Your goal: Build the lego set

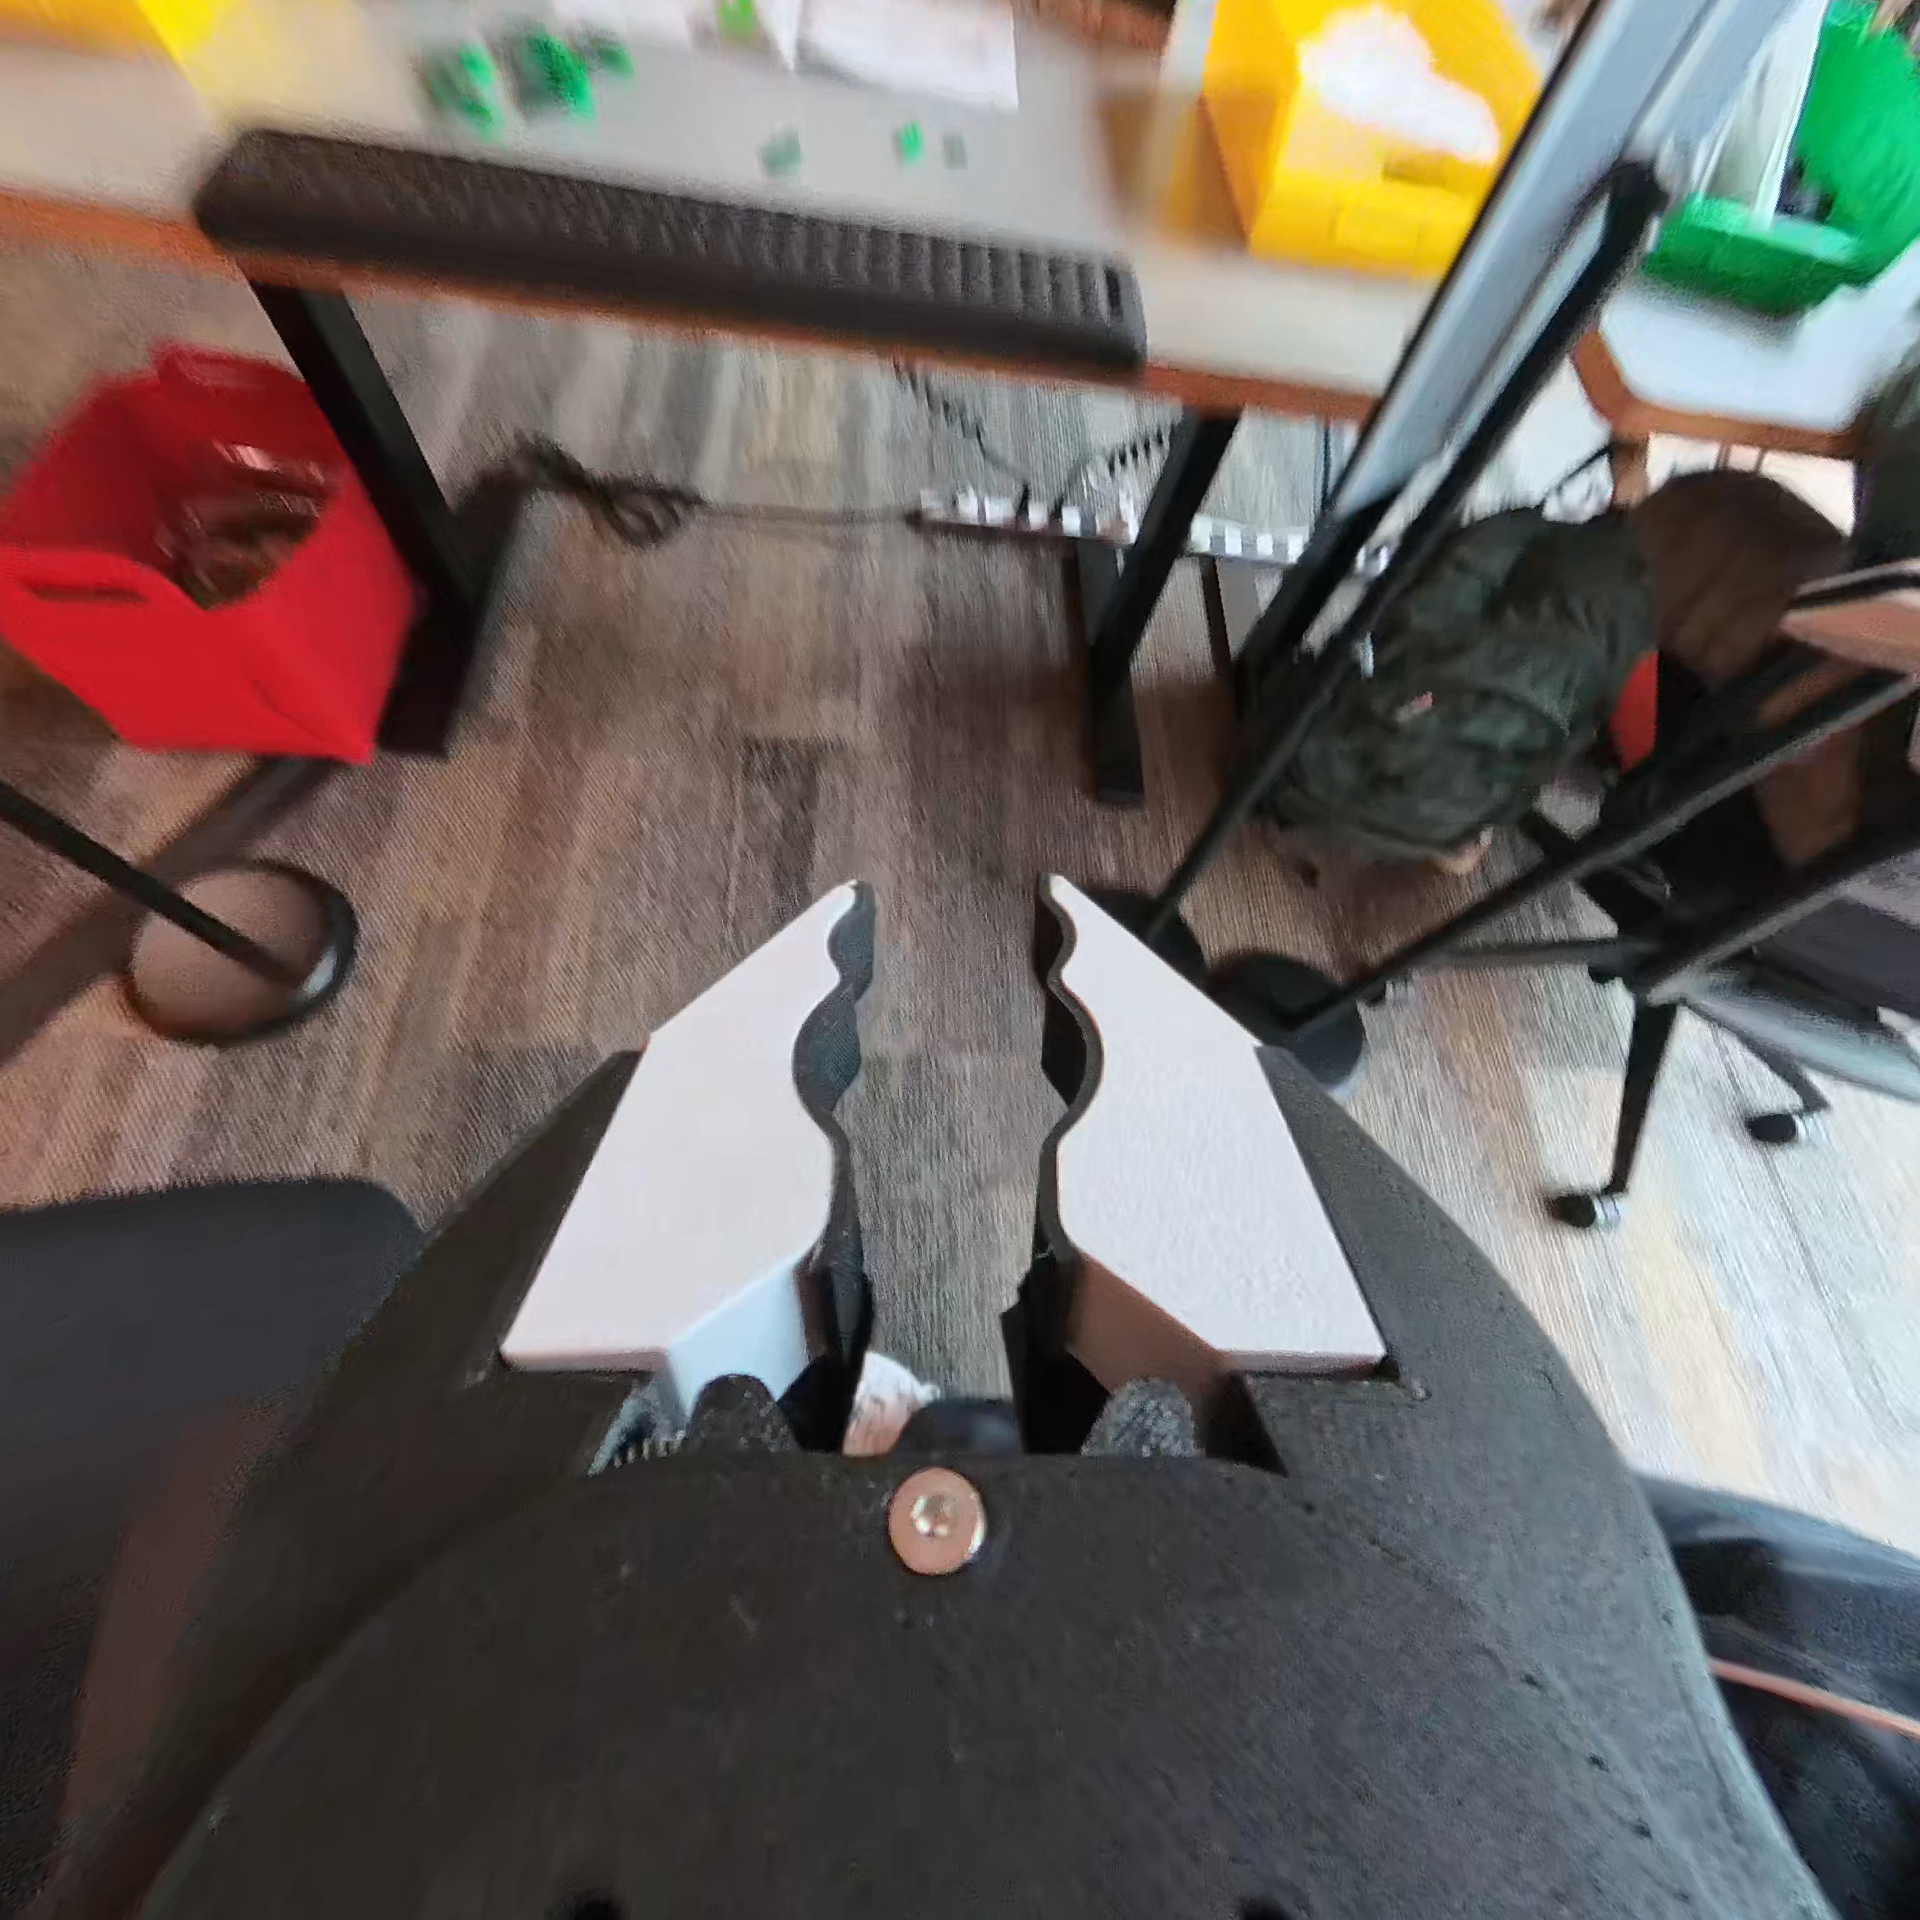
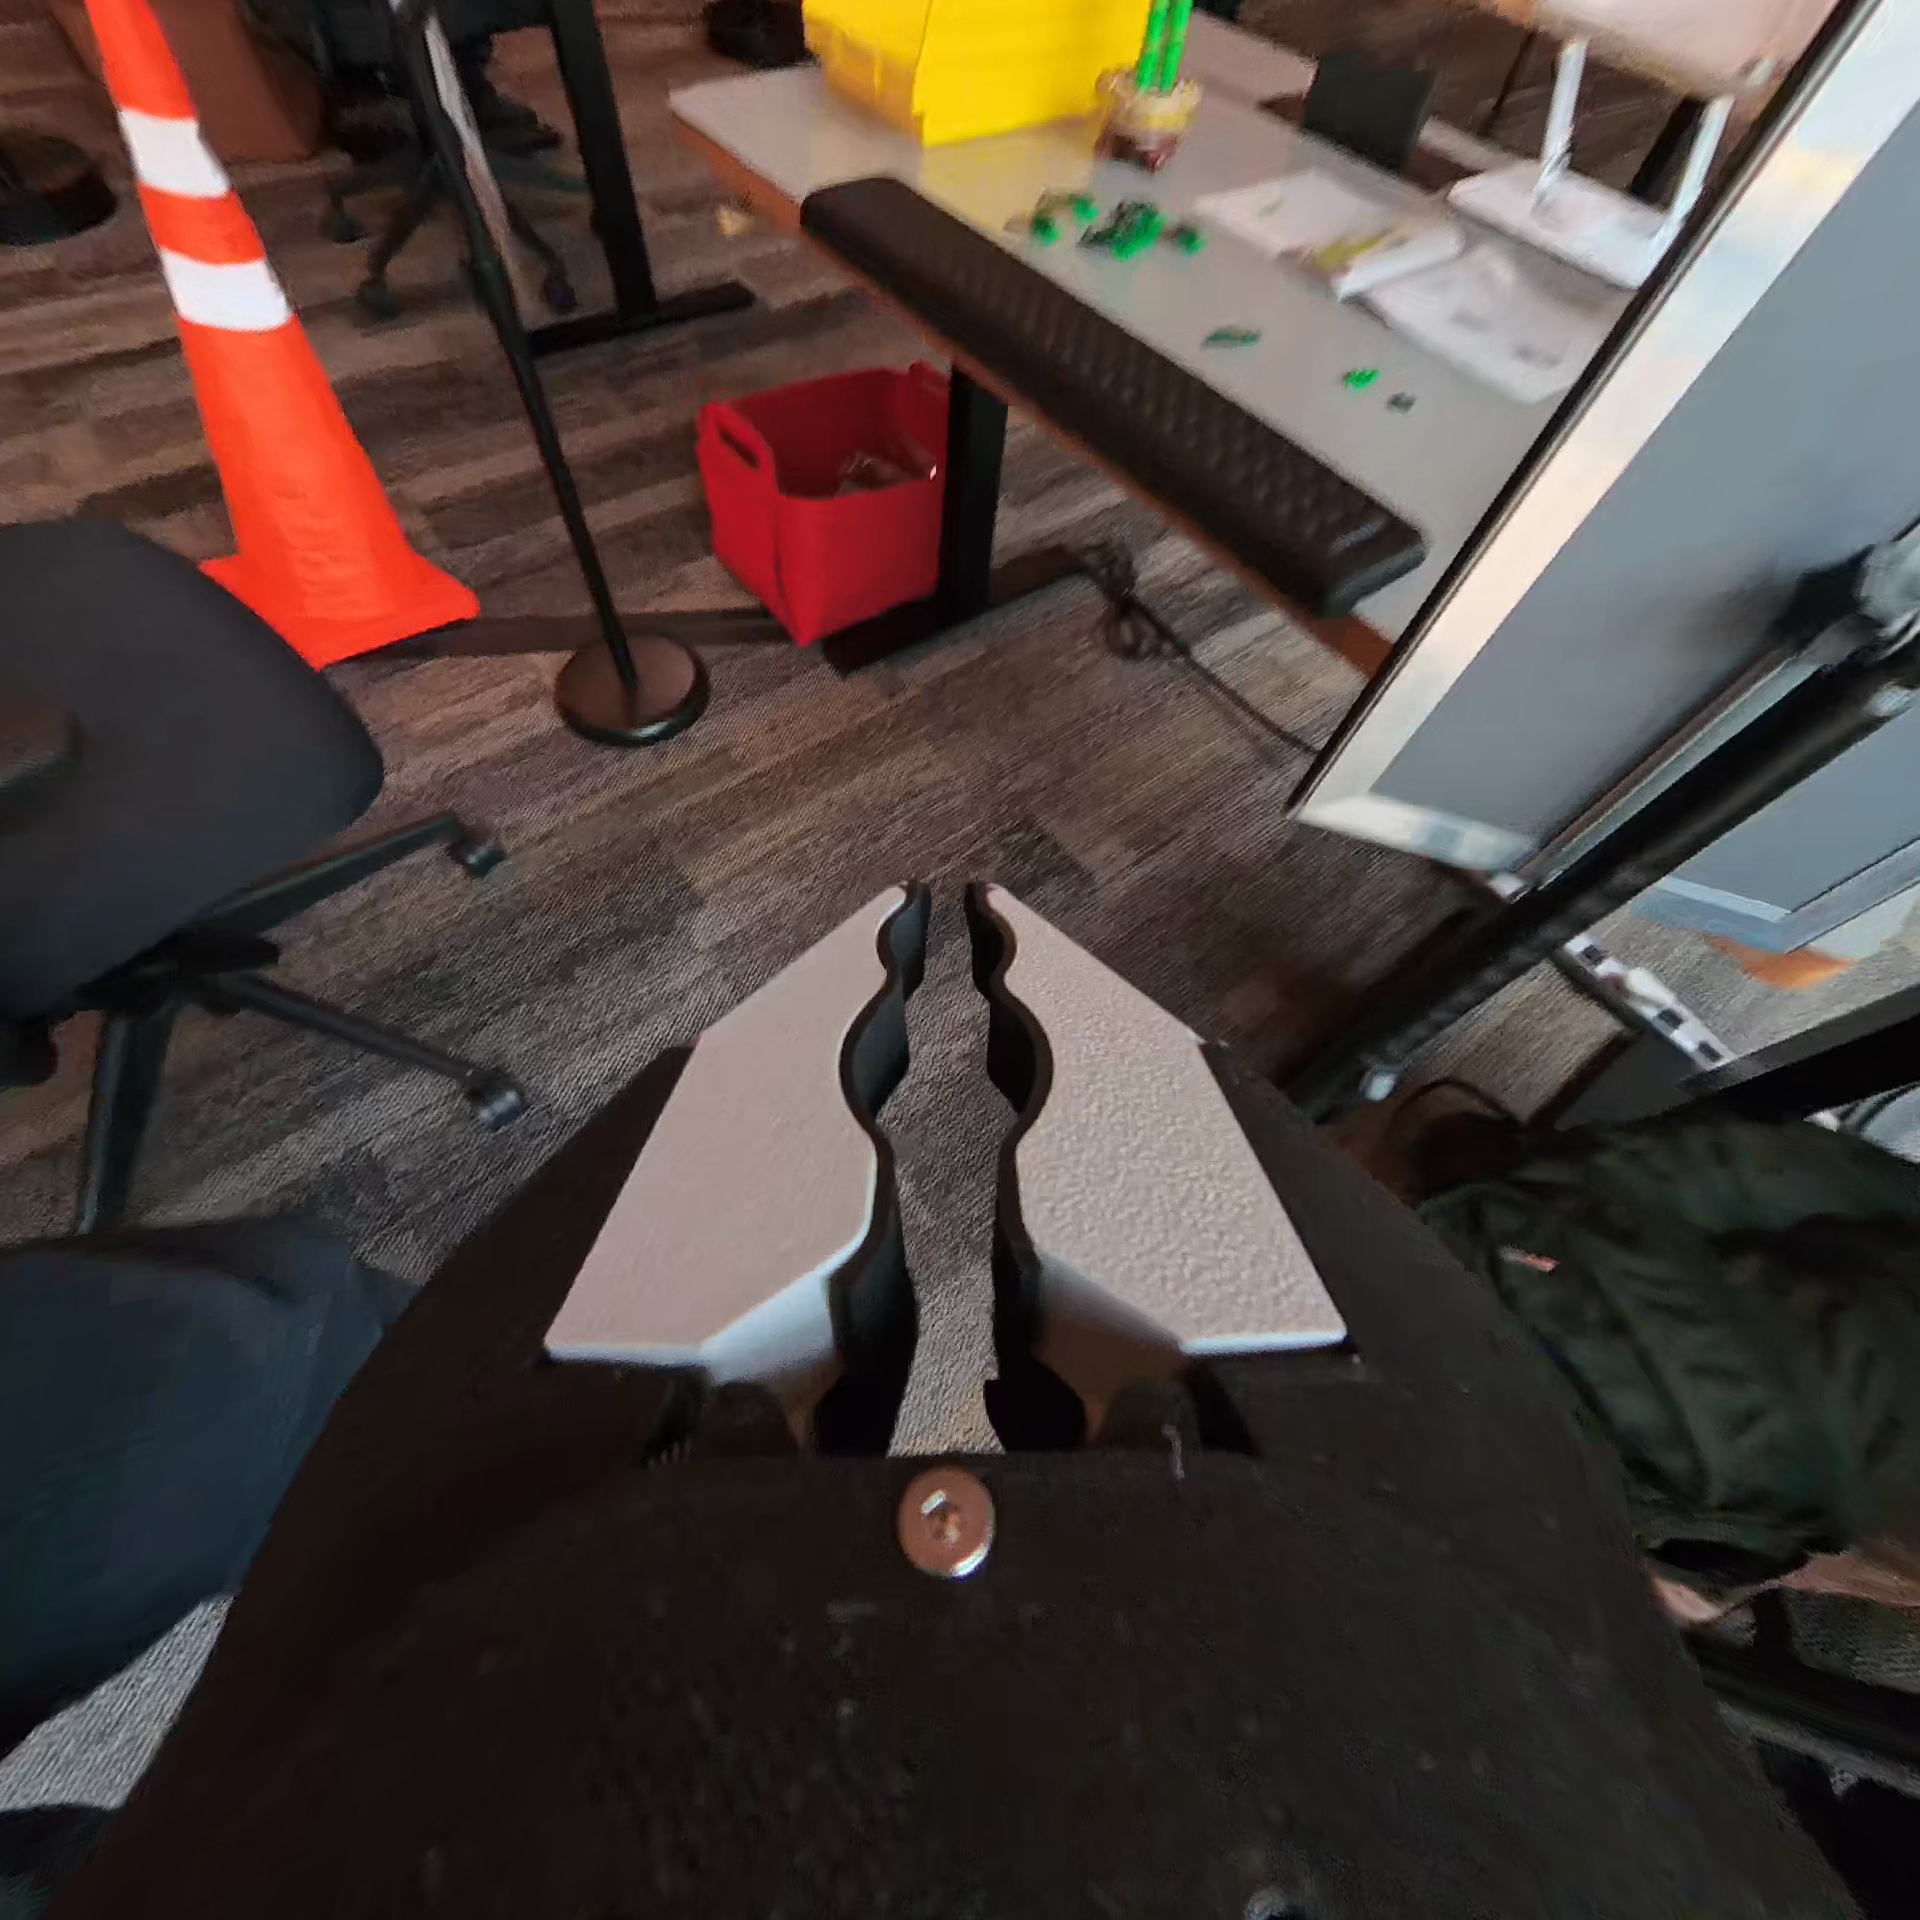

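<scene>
Hovering low over the carpet (image 2: 790,831), both claws are well short of the work, so by my read this is the approach, before any brick gets touched. The left claw (image 1: 956,904) has its jaws parted with a clear strip of floor showing between them, and nothing in its grip. The right claw (image 2: 948,902) is nearly closed, only a thin slit between the tips, and it is empty too. Up on the far table (image 2: 1143,249) lie the green lego pieces (image 2: 1122,223), a loose cluster with a few strays nearer the right, just behind the long black wrist rest (image 2: 1101,384) that runs along the near edge. White instruction sheets (image 2: 1455,281) sit to the right of the pieces, a yellow bin (image 2: 966,73) at the far end, and a red bin (image 2: 831,499) on the floor by the table leg. An orange cone (image 2: 270,364) stands off to the left. No assembled model is clear from here; the left view is smeared with blur. Next, I'd say, both claws need lifting up and forward over the wrist rest, and the right one must open wider before it can take a brick.
</scene>
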